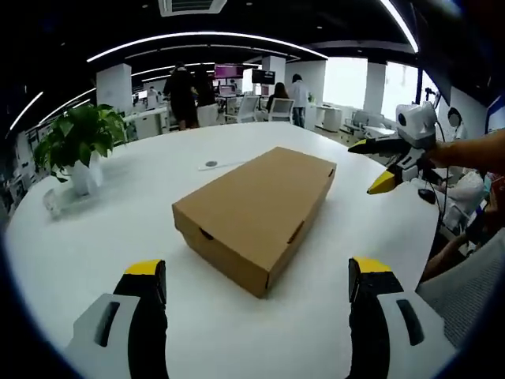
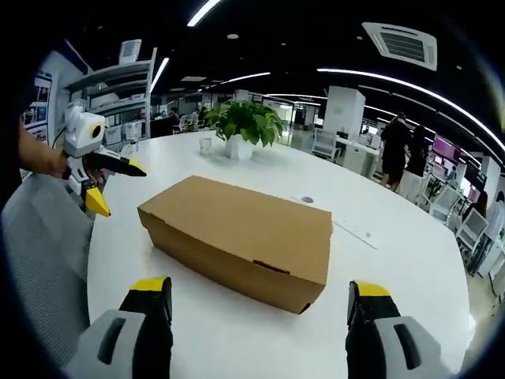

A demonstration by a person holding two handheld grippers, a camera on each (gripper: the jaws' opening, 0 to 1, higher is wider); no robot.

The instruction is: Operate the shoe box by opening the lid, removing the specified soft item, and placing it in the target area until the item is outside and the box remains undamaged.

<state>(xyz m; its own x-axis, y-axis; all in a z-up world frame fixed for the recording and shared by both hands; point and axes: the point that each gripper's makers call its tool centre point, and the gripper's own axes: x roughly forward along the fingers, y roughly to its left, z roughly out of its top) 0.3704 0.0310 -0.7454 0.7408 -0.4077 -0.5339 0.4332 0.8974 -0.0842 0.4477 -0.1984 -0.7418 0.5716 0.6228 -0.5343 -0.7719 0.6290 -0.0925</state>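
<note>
Between both open hand-held grippers (image 1: pixel 258 284) (image 2: pixel 260 304) lies the closed shoe box (image 1: pixel 256 212).

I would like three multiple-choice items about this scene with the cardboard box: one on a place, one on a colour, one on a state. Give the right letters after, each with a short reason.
1. Where does the brown rectangular cardboard shoe box lie?
A. On the round white table
B. On a chair
C. On the floor

2. What colour are the tips of the grippers' jaws?
A. Red
B. Yellow
C. Green

3. In what state is the lid of the box?
A. Taken off and set beside the box
B. Raised halfway
C. Closed flat on the box

Answers:
1 A, because the box rests on the tabletop, in front of the green potted plant in a white pot.
2 B, as the left gripper and the right gripper both end in yellow.
3 C, since the lid lies flat in both views.
</note>
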